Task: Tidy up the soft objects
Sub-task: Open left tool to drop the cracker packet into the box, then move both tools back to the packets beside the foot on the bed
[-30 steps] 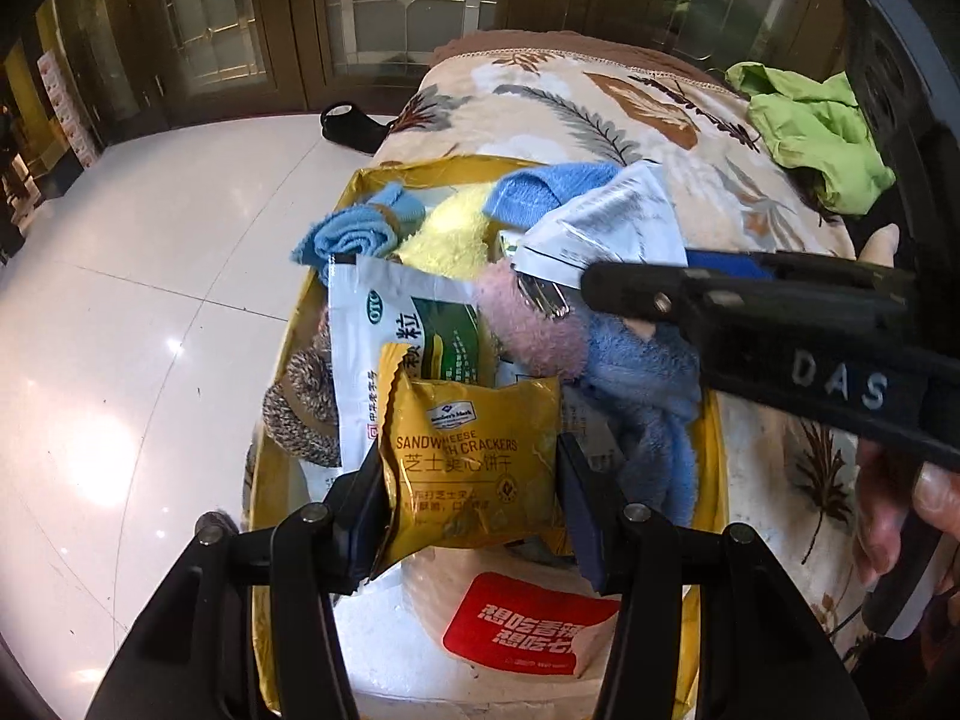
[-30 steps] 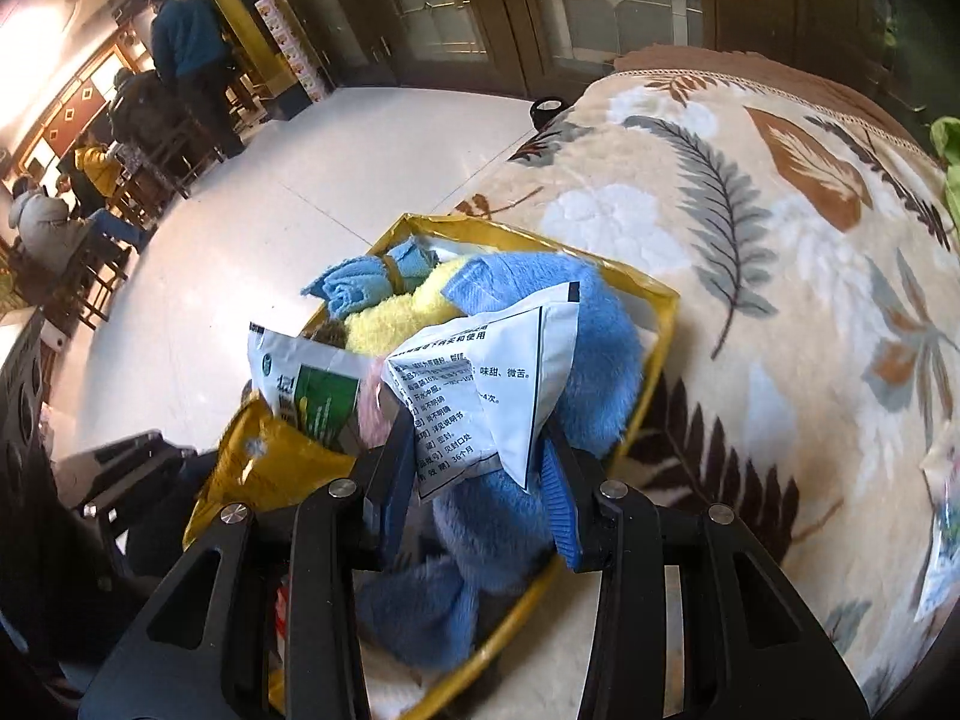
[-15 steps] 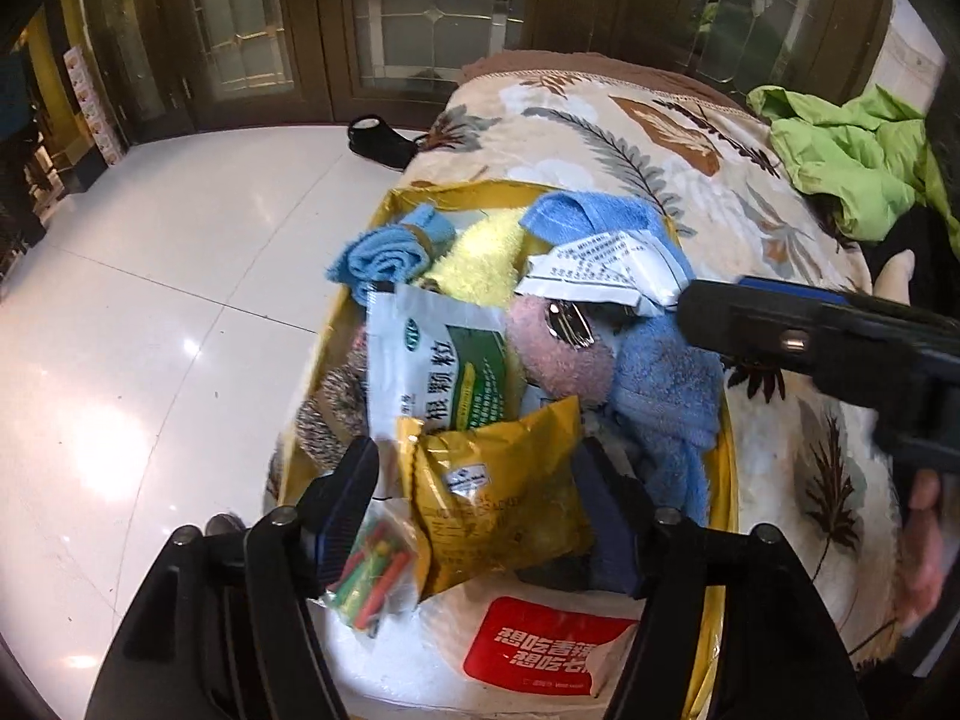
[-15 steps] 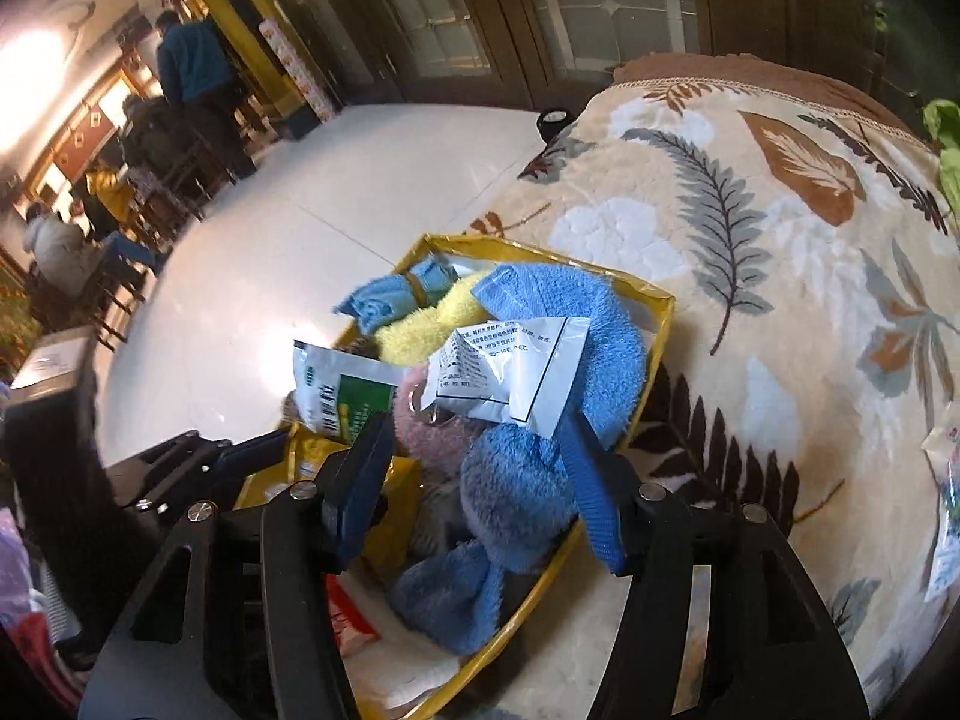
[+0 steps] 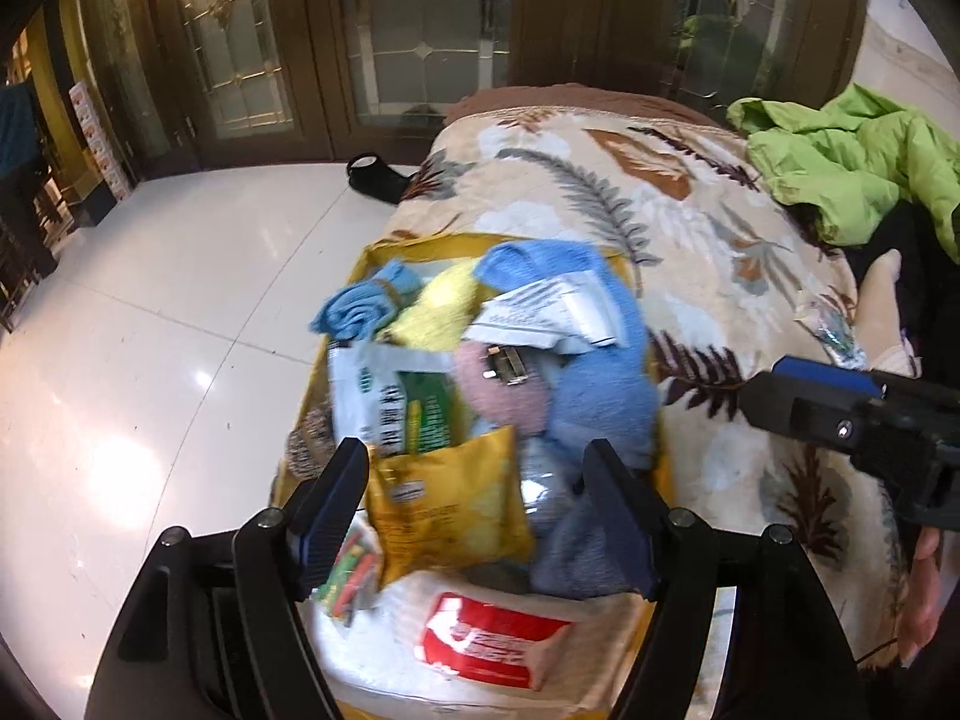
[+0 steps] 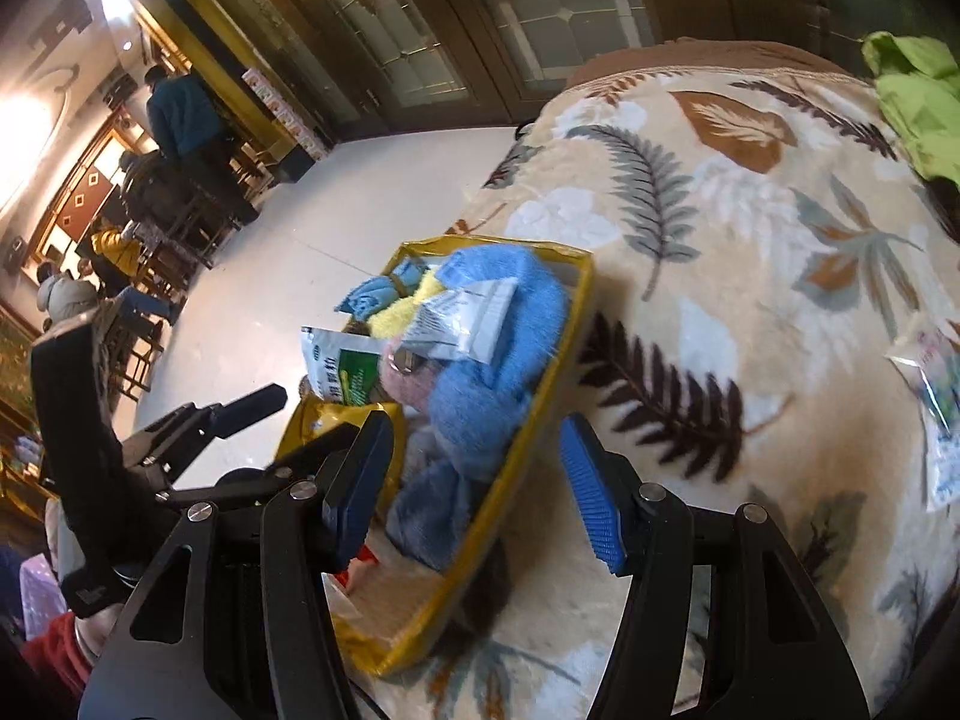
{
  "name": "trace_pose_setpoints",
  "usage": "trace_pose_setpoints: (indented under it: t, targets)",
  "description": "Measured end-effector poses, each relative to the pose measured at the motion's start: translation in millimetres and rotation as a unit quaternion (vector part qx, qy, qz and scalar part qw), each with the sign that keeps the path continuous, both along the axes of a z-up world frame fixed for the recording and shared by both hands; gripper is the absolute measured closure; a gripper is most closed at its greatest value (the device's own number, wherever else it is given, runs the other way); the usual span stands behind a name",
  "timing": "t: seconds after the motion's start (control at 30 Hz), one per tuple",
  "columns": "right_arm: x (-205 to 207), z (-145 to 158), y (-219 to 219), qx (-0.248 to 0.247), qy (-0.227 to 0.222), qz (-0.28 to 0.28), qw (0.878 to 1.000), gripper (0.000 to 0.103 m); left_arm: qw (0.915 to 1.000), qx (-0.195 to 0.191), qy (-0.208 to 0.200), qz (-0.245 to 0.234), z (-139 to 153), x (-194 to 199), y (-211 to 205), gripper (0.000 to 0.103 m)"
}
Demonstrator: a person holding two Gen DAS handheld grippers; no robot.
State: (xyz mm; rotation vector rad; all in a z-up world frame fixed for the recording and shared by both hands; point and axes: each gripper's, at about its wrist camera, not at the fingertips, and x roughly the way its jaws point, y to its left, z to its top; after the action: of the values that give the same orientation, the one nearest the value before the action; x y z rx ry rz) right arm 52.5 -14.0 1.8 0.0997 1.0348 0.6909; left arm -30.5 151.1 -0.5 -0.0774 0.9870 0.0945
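A yellow box [image 5: 420,243] on a leaf-patterned blanket [image 5: 600,192] holds a blue towel [image 5: 600,378], a pink plush [image 5: 504,390], a yellow cloth [image 5: 438,312], a rolled blue cloth [image 5: 366,306] and several packets. My left gripper [image 5: 477,510] hangs over the near end with its jaws opening. The yellow cracker packet [image 5: 450,510] lies loose below, between its fingers. My right gripper [image 6: 474,486] stands open and empty over the box's right rim [image 6: 540,420]. The white printed packet [image 6: 462,324] rests on the blue towel.
A green jacket [image 5: 852,162] lies at the blanket's far right. A small packet [image 6: 936,396] sits on the blanket to the right. White floor with a black shoe [image 5: 375,177] borders the box on the left. People [image 6: 180,114] stand far off.
The left gripper let go of the yellow cracker packet, opened and rose. The right gripper released the white printed packet onto the blue towel, opened and drew back to the right.
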Motion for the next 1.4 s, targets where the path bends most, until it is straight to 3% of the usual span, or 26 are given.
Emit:
trace_pose_setpoints:
  t: [0.77, 1.4]
  targets:
    - [-16.1, -22.6, -122.9, 0.010, 0.025, -0.102, 0.994, 0.044, 0.9964, 0.017, -0.003, -0.083, -1.1, 33.2, -95.9, 0.029]
    - [-15.5, -34.6, -220.2, 0.022, 0.032, -0.219, 0.975, 0.044, 0.9892, -0.042, 0.036, -0.135, -30.6, 66.4, -154.4, 0.029]
